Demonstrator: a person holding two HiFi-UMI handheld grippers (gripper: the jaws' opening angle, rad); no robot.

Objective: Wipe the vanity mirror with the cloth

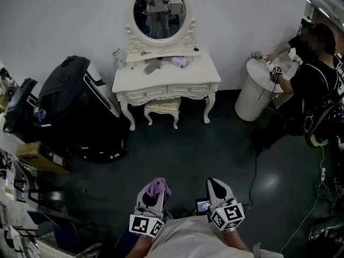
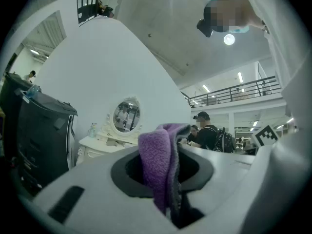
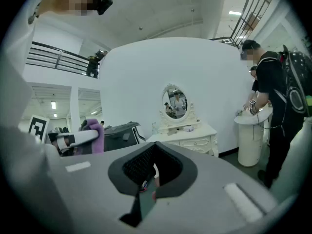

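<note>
The vanity mirror [image 1: 159,12] is an oval glass in a white carved frame, standing on the white vanity table [image 1: 185,75] across the dark floor, far from both grippers. It also shows small in the left gripper view as the mirror [image 2: 126,116] and in the right gripper view as the mirror [image 3: 177,103]. My left gripper [image 1: 155,188] is shut on a purple cloth [image 2: 160,165], which sticks up between its jaws; the cloth [image 1: 158,186] shows at its tip. My right gripper [image 1: 216,186] sits beside it, low and close to my body, jaws together with nothing in them.
A small stool [image 1: 161,107] is tucked under the vanity. A bottle [image 1: 117,58] and small items lie on its top. A large black case [image 1: 70,104] stands left of it. At right, a person in black [image 1: 312,85] bends over a white round pedestal [image 1: 258,93].
</note>
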